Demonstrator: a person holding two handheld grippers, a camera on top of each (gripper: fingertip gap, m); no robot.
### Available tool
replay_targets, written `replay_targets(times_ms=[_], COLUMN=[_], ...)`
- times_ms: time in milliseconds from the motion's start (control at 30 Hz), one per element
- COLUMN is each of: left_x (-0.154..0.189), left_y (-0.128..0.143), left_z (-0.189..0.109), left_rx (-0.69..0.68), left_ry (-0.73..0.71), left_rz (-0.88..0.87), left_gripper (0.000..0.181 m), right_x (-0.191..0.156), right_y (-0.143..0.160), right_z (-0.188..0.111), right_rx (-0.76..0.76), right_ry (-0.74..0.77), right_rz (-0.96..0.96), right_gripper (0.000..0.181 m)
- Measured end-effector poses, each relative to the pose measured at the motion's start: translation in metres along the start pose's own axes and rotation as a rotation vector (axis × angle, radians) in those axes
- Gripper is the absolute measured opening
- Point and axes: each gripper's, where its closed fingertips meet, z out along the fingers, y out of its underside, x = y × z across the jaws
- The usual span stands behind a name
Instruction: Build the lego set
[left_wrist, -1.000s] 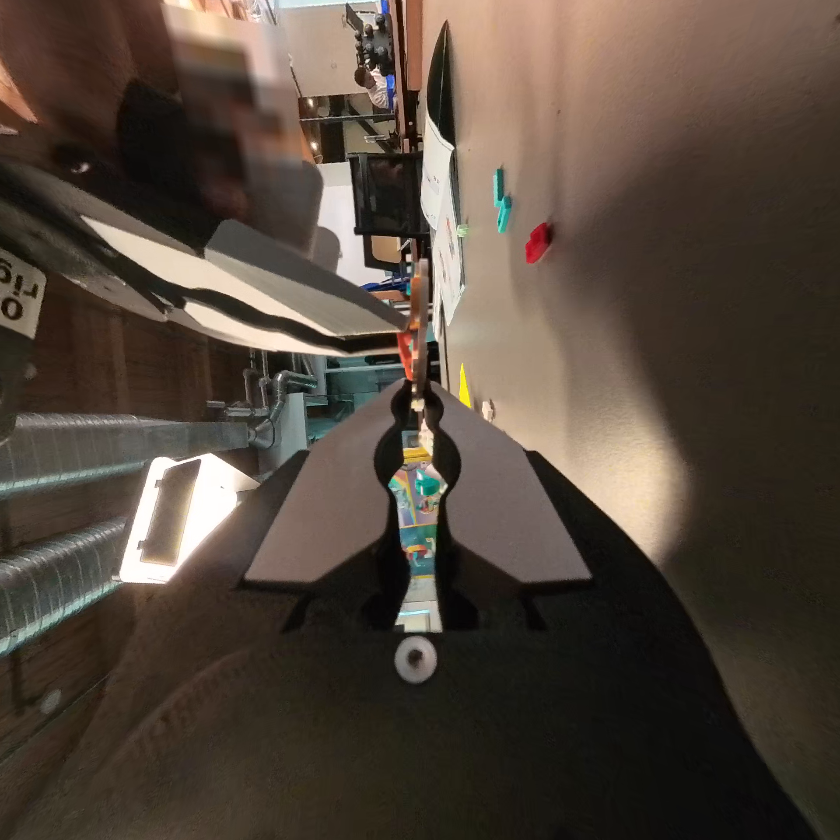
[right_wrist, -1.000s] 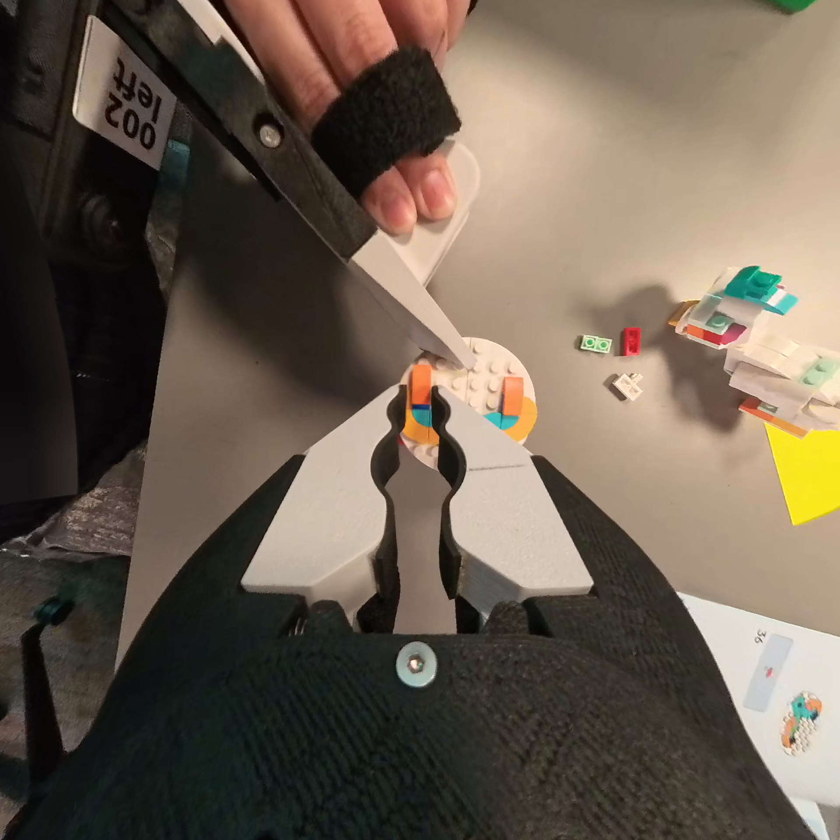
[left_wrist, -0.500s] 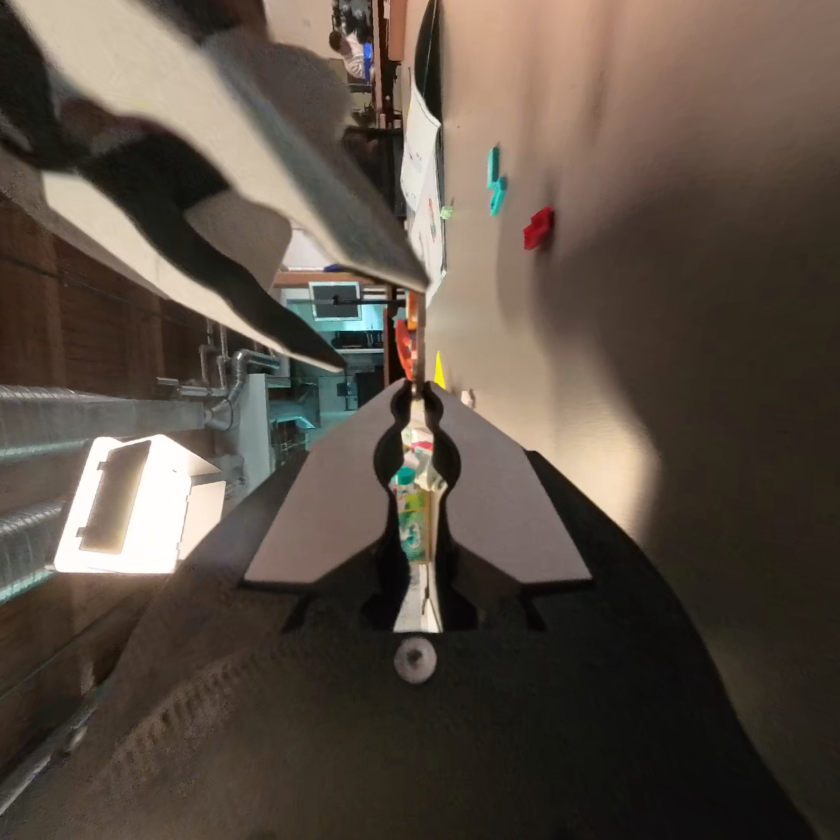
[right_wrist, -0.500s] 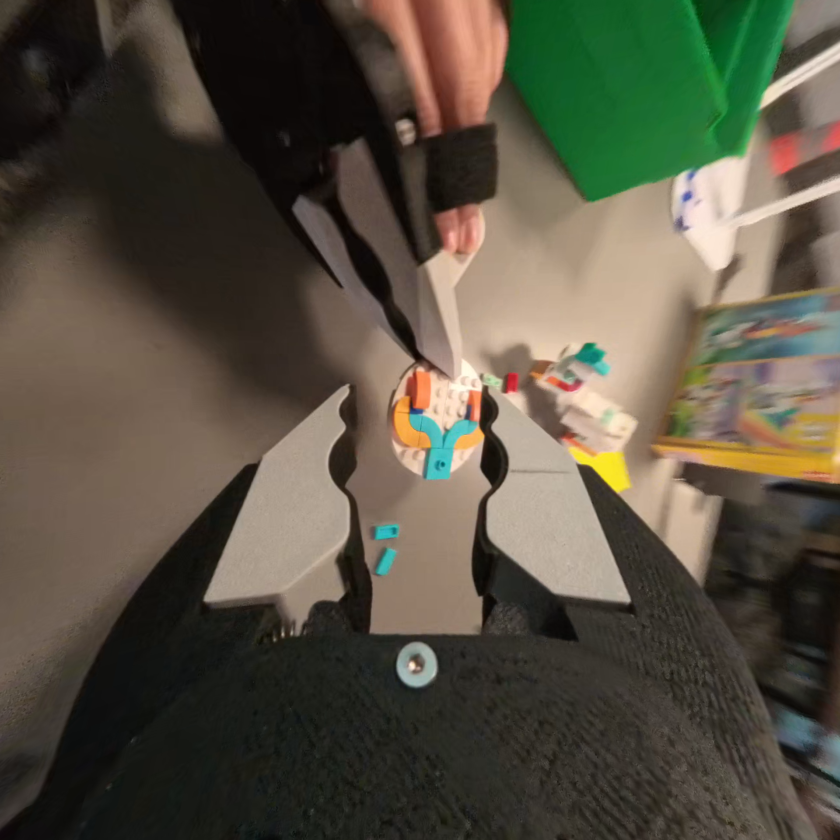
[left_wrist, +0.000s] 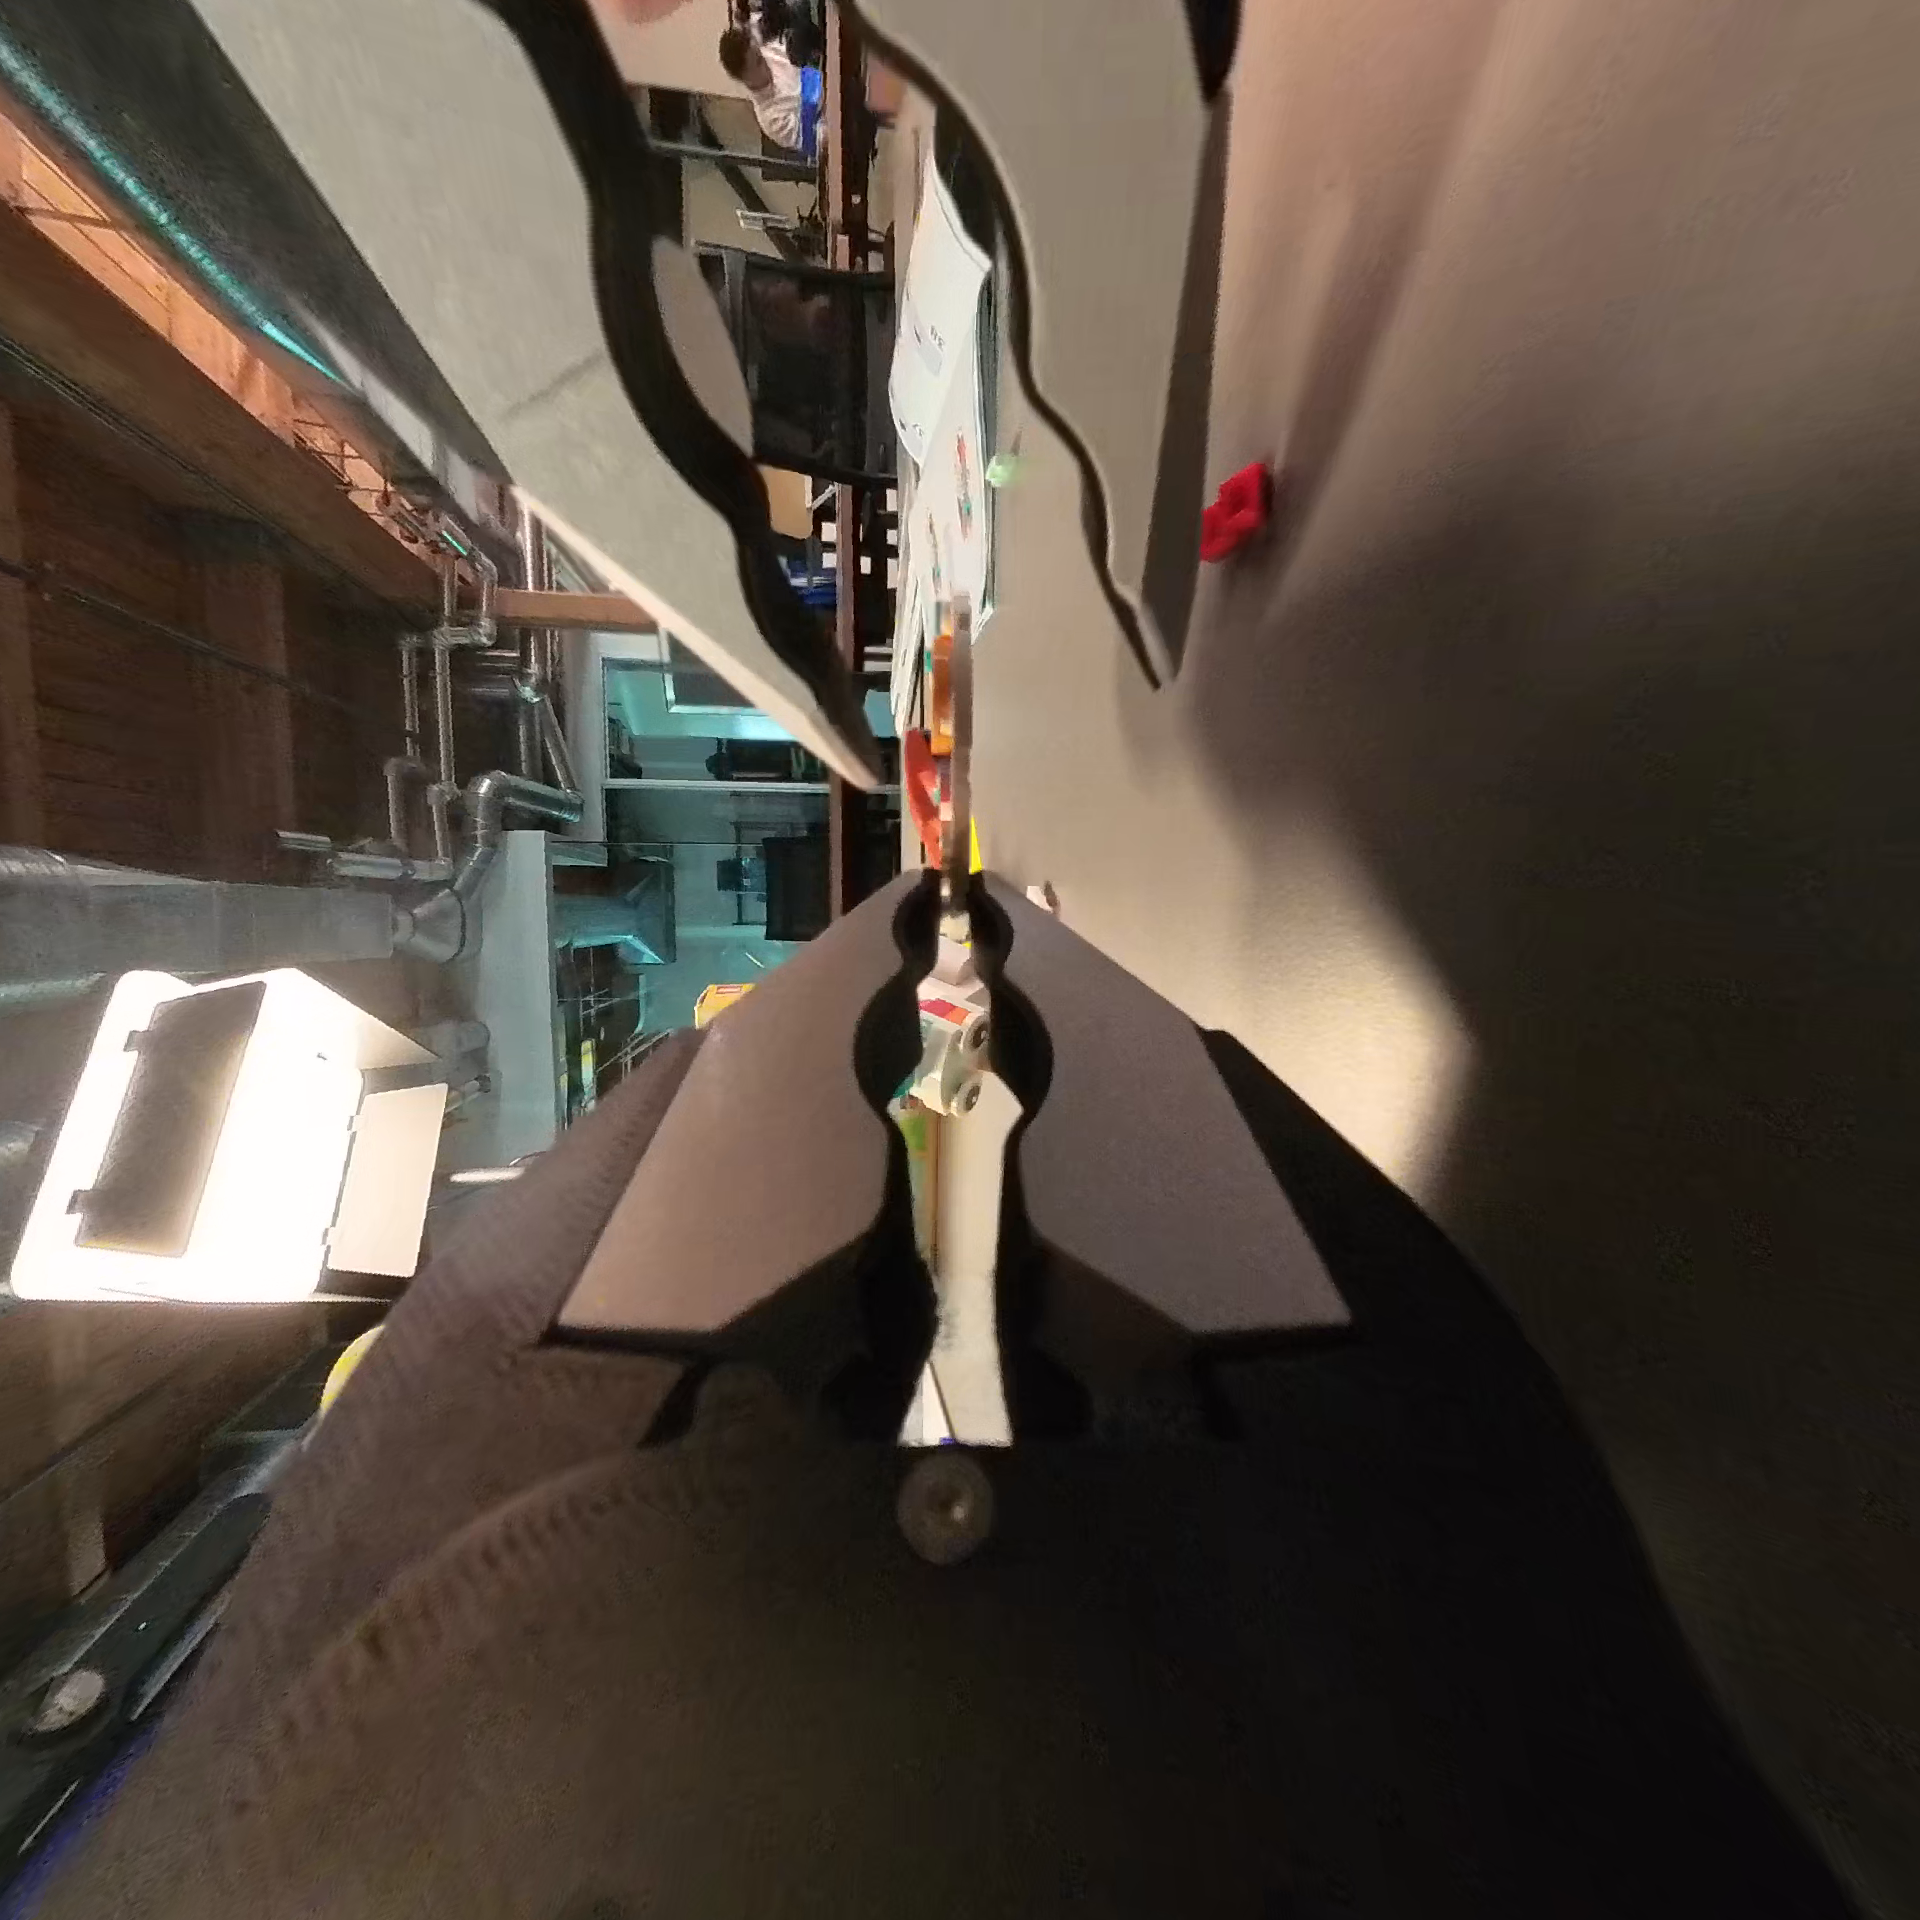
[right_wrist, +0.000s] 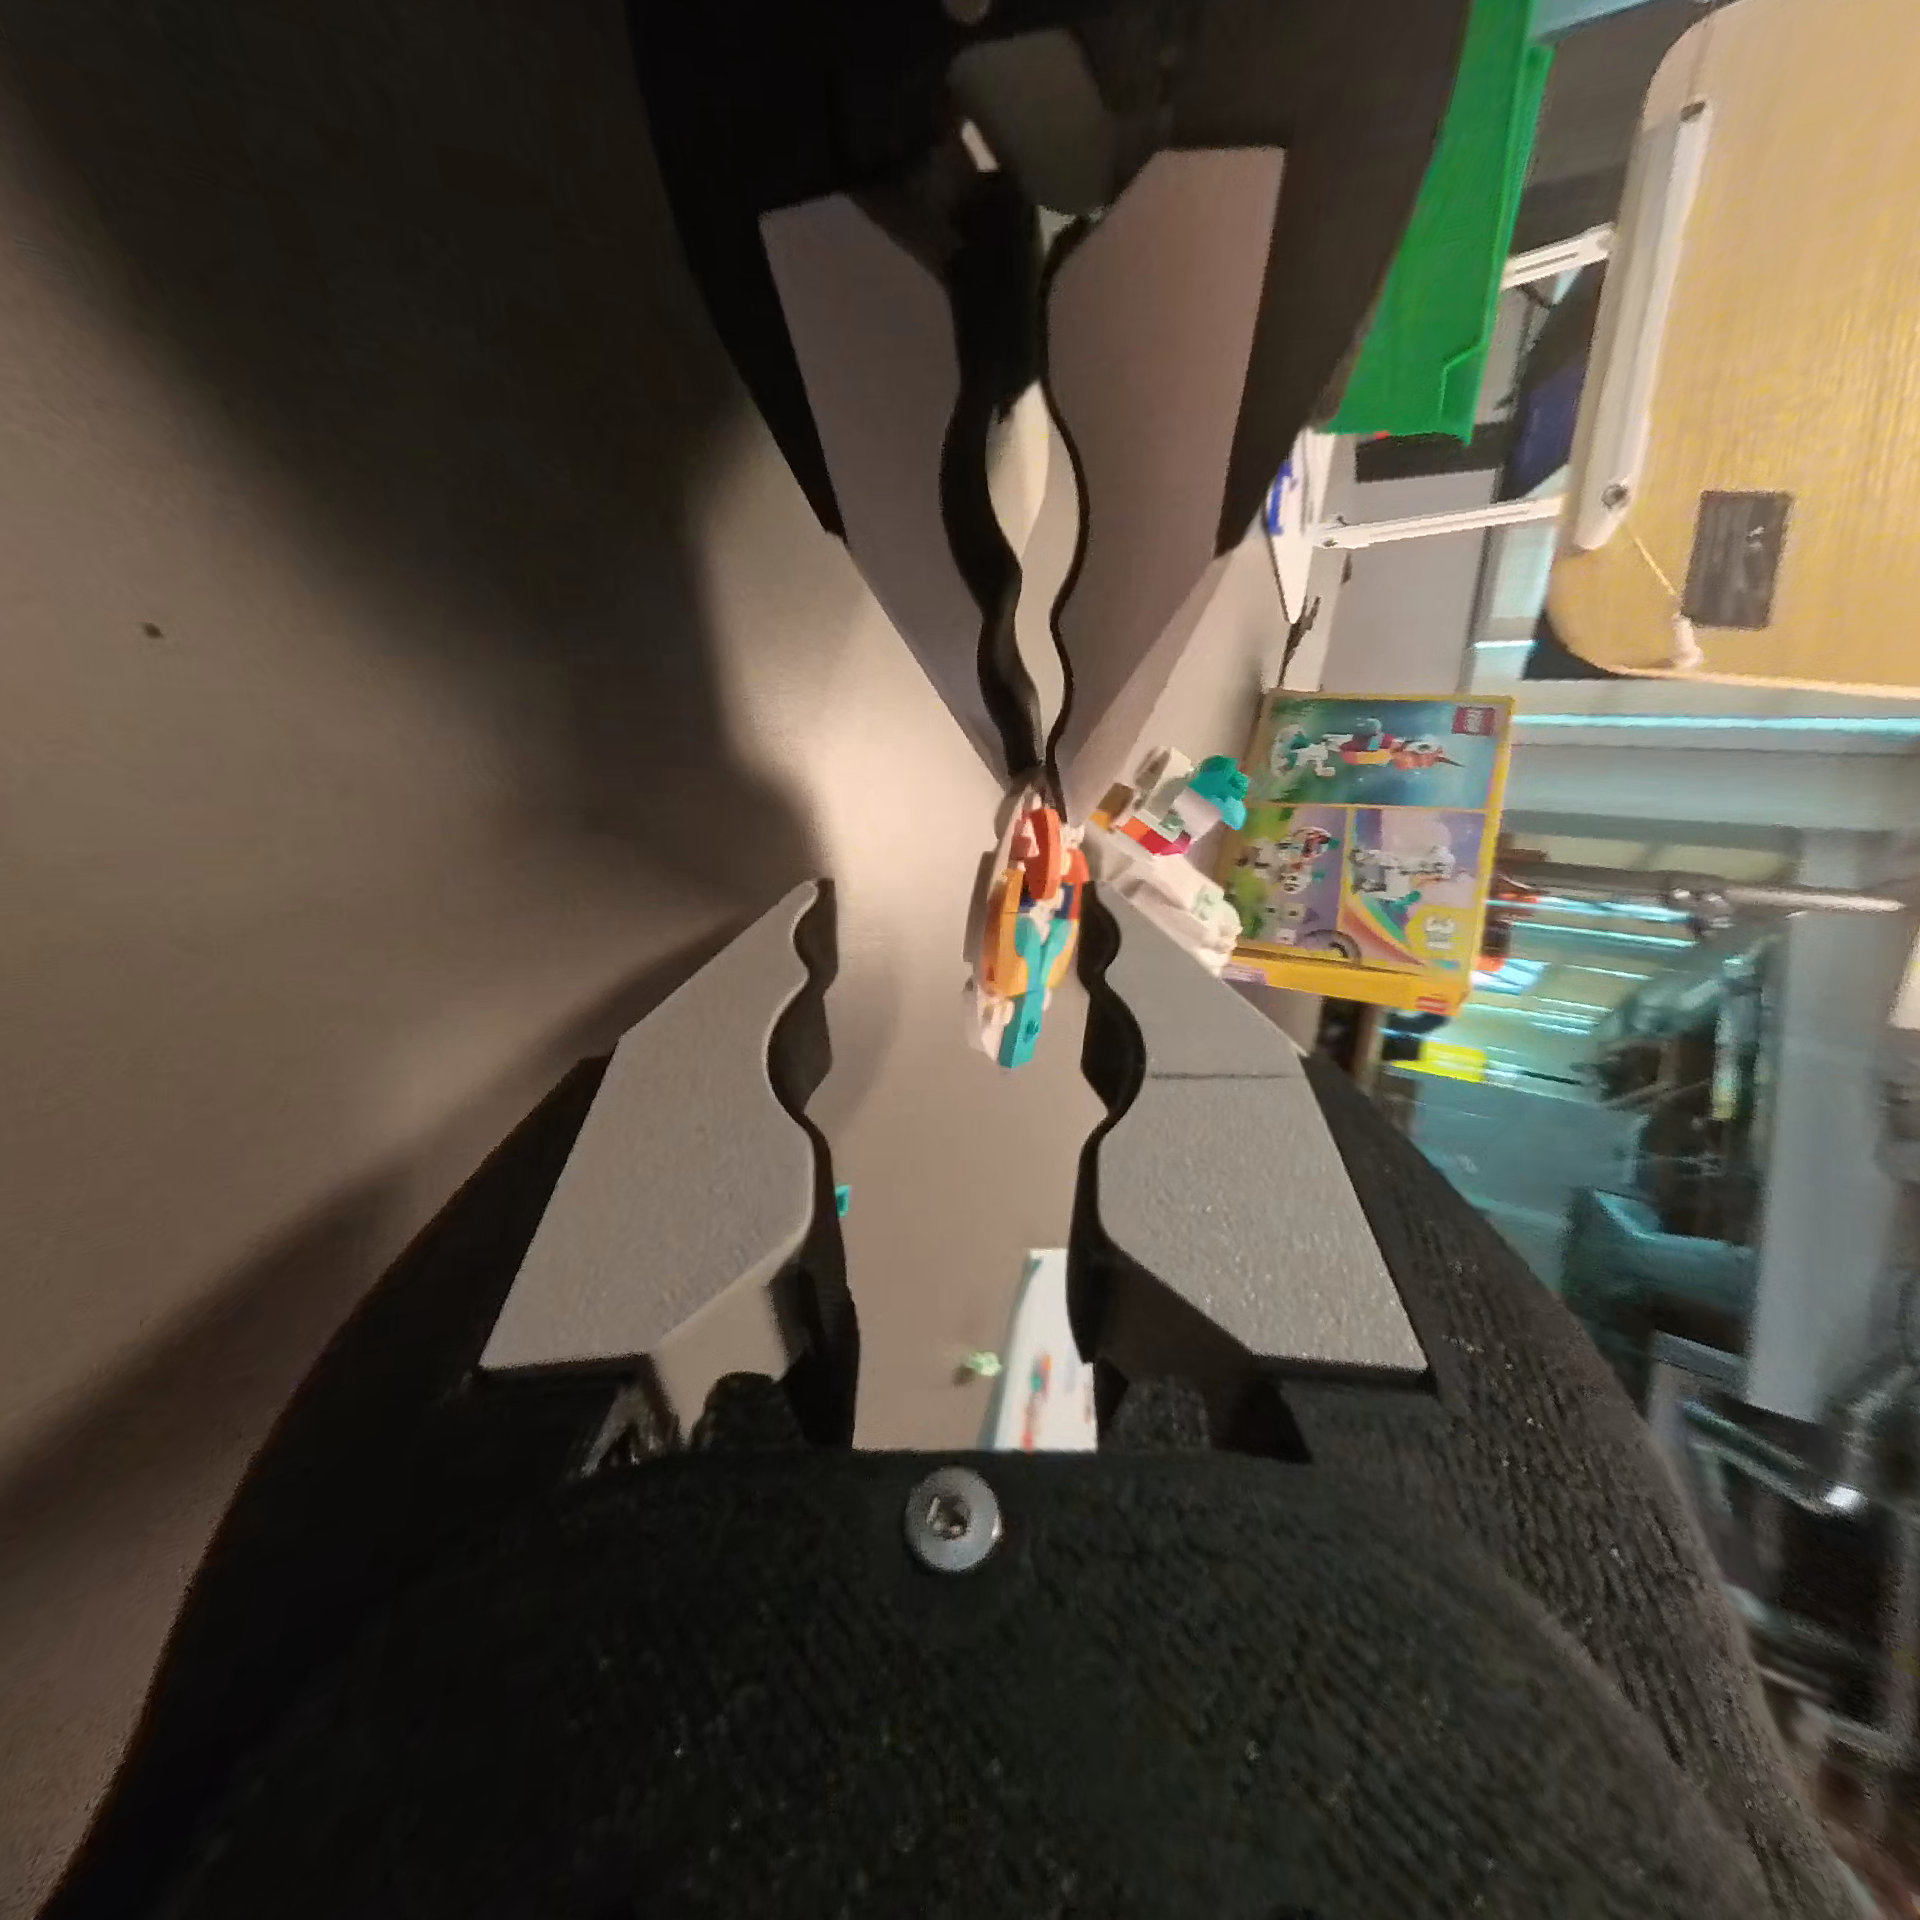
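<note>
Since a second ago the right tongs (right_wrist: 951, 925) have let go of the round build, spread wide and swung round to face it end-on, while the left tongs (left_wrist: 954, 896) have kept their narrow pinch on its rim. Both wrist views are now rolled, so the grey worktop (left_wrist: 1558, 727) stands like a wall.

From the right tongs, the left tongs (right_wrist: 1034, 774) come down from 12 o'clock, tips closed on the top edge of the round lego plate (right_wrist: 1023, 925). That plate hangs edge-on between the right fingertips, nearer the 3 o'clock one, its long axis running 12 to 6.

It is a white disc carrying orange curved pieces and a teal fork that points toward 6 o'clock.

A red brick (left_wrist: 1236, 509) lies loose on the worktop at 1 o'clock of the left tongs.
</note>
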Motion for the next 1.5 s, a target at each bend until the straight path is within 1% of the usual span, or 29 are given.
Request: replay_targets(times_ms=[67, 133, 200, 267, 300, 367, 467, 567, 600, 633, 700, 800, 867, 1000, 1067, 1200, 1233, 1333, 1500], left_x=[0.000, 0.000, 0.000, 0.001, 0.001, 0.000, 0.000, 0.000, 0.000, 0.000, 0.001, 0.001, 0.001, 0.001, 0.002, 0.003, 0.004, 0.004, 0.006], left_y=[0.000, -0.001, -0.004, -0.007, -0.009, -0.011, -0.012, -0.014, -0.014, -0.014, -0.013, -0.010, -0.006, -0.002, -0.002, -0.002, -0.002, -0.002, -0.002], left_z=[0.000, 0.000, -0.001, -0.003, -0.003, -0.004, -0.005, -0.006, -0.006, -0.006, -0.006, -0.005, -0.003, -0.002, -0.001, -0.001, -0.001, -0.001, -0.001], left_rx=[0.000, 0.005, 0.017, 0.032, 0.039, 0.048, 0.054, 0.059, 0.060, 0.060, 0.055, 0.043, 0.023, 0.004, 0.003, -0.002, -0.003, -0.002, -0.004], left_ry=[-0.001, -0.003, -0.012, -0.018, -0.023, -0.030, -0.039, -0.046, -0.046, -0.043, -0.039, -0.035, -0.035, -0.025, -0.021, -0.015, -0.013, -0.010, -0.002], left_rz=[0.001, 0.013, 0.037, 0.057, 0.065, 0.076, 0.096, 0.110, 0.109, 0.108, 0.108, 0.101, 0.093, 0.077, 0.077, 0.080, 0.079, 0.079, 0.081], left_gripper=[0.004, 0.004, 0.004, 0.004, 0.004, 0.004, 0.004, 0.004, 0.004, 0.004, 0.004, 0.004, 0.004, 0.004, 0.004, 0.004, 0.004, 0.004, 0.004], right_x=[-0.004, -0.002, -0.001, 0.007, 0.011, 0.015, 0.015, 0.008, 0.005, 0.004, 0.008, 0.013, 0.008, -0.028, -0.042, -0.053, -0.054, -0.055, -0.055], right_y=[-0.003, -0.009, -0.017, -0.021, -0.022, -0.021, -0.015, -0.012, -0.012, -0.013, -0.010, -0.002, 0.013, 0.042, 0.050, 0.055, 0.056, 0.057, 0.064], right_z=[-0.004, -0.010, -0.017, -0.022, -0.024, -0.024, -0.019, -0.014, -0.013, -0.013, -0.012, -0.020, -0.027, -0.038, -0.041, -0.043, -0.043, -0.043, -0.044], right_rx=[0.048, 0.127, 0.208, 0.270, 0.286, 0.297, 0.269, 0.239, 0.234, 0.231, 0.223, 0.226, 0.178, 0.046, 0.004, -0.018, -0.019, -0.021, -0.049], right_ry=[-0.068, -0.142, -0.275, -0.376, -0.414, -0.476, -0.510, -0.563, -0.582, -0.590, -0.557, -0.510, -0.504, -0.585, -0.604, -0.607, -0.605, -0.593, -0.584], right_rz=[0.095, 0.248, 0.431, 0.603, 0.668, 0.732, 0.734, 0.735, 0.736, 0.739, 0.758, 0.781, 0.782, 0.761, 0.746, 0.751, 0.754, 0.761, 0.753], right_gripper=[0.046, 0.046, 0.036, 0.029, 0.027, 0.022, 0.019, 0.018, 0.014, 0.008, 0.006, 0.006, 0.006, 0.006, 0.006, 0.006, 0.009, 0.017, 0.018])
